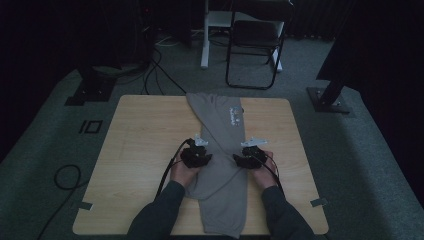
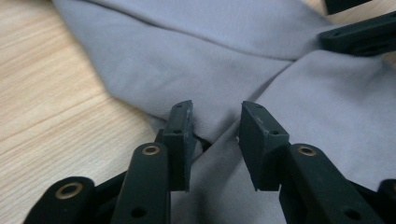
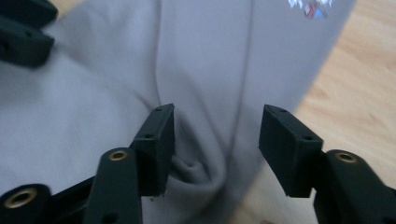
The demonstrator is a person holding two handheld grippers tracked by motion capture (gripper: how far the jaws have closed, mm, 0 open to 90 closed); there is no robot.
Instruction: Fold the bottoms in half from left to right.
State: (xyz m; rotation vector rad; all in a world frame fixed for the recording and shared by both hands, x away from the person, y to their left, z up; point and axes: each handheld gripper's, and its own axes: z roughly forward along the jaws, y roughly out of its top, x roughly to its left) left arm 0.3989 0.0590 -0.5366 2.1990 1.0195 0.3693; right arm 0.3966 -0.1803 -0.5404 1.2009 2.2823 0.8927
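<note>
Grey garment [image 1: 220, 150], folded into a long narrow strip, lies down the middle of the wooden surface [image 1: 140, 150], from the far edge to the near edge, with a small printed mark [image 1: 235, 116] on its far half. Left claw [image 1: 196, 156] sits at the strip's left edge; in the left gripper view the jaws stand partly apart over a fold seam, pads not pressing the cloth. Right claw [image 1: 248, 158] is at the right edge; jaws moderately wide, straddling a small bunched ridge of fabric [image 3: 205, 172], nothing pinched. Judgement: cloth is soft, light and limp, will sag and drag. Best hold: pinch all layers at the side edges.
</note>
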